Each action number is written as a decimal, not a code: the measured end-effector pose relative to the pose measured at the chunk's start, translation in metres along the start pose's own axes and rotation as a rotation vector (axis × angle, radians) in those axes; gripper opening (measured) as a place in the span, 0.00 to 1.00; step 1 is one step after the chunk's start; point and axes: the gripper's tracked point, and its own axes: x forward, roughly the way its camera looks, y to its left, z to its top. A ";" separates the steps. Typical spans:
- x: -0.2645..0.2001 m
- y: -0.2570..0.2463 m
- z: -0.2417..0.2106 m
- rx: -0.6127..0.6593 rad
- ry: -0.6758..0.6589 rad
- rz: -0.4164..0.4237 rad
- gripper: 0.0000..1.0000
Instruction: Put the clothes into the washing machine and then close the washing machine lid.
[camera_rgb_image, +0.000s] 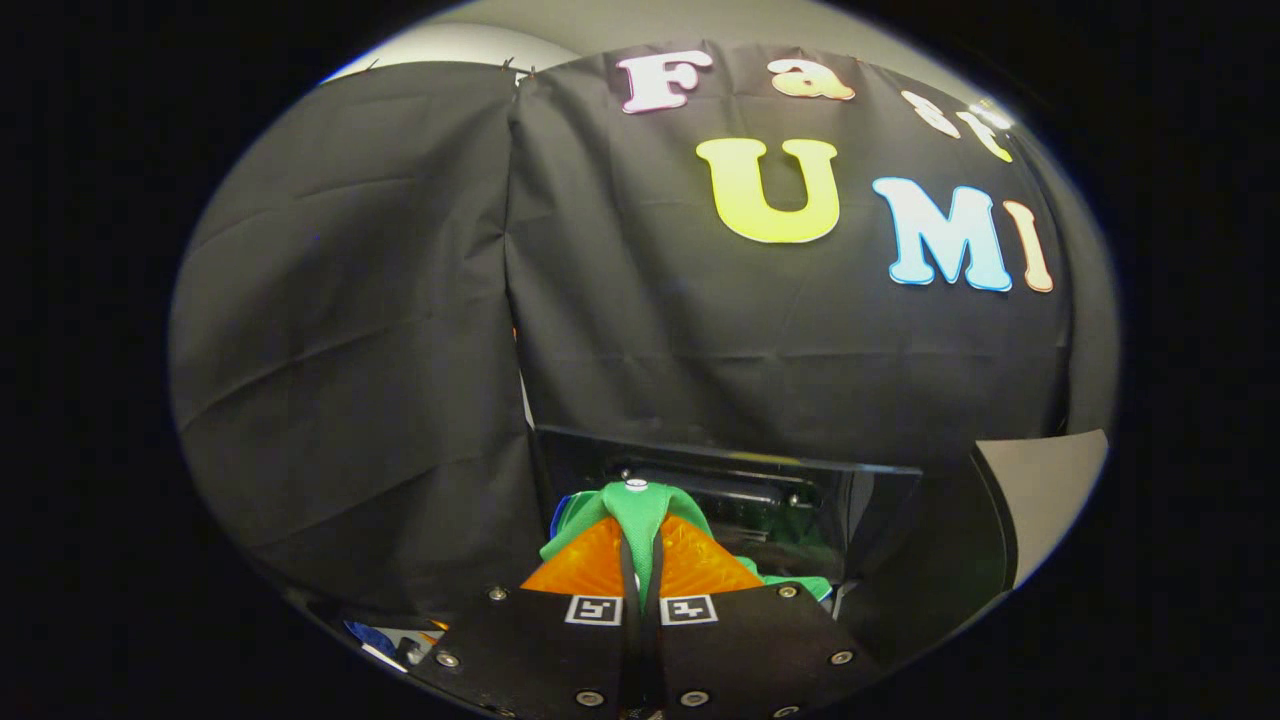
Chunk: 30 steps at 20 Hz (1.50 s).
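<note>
My gripper (640, 570) is shut on a green piece of clothing (637, 515). The cloth is pinched between the two orange fingers (588, 565) and drapes over their tips, with a white snap button on top. Folds of the cloth hang down on both sides of the fingers. Just beyond the fingers stands the washing machine (760, 480), a dark box with its upright lid raised behind a dark opening. The held clothing hangs in front of and above that opening.
The black booth cloth (400, 300) hangs close behind and to the left of the machine. A pale surface with a dark curved edge (1040, 490) lies to the right. Small coloured bits (385, 640) sit low at the left beside the gripper body.
</note>
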 end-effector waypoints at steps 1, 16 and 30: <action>0.005 -0.002 -0.008 -0.011 0.007 -0.010 0.00; 0.042 0.006 -0.119 -0.024 0.122 -0.061 0.04; 0.029 0.001 -0.248 0.013 0.354 -0.130 0.85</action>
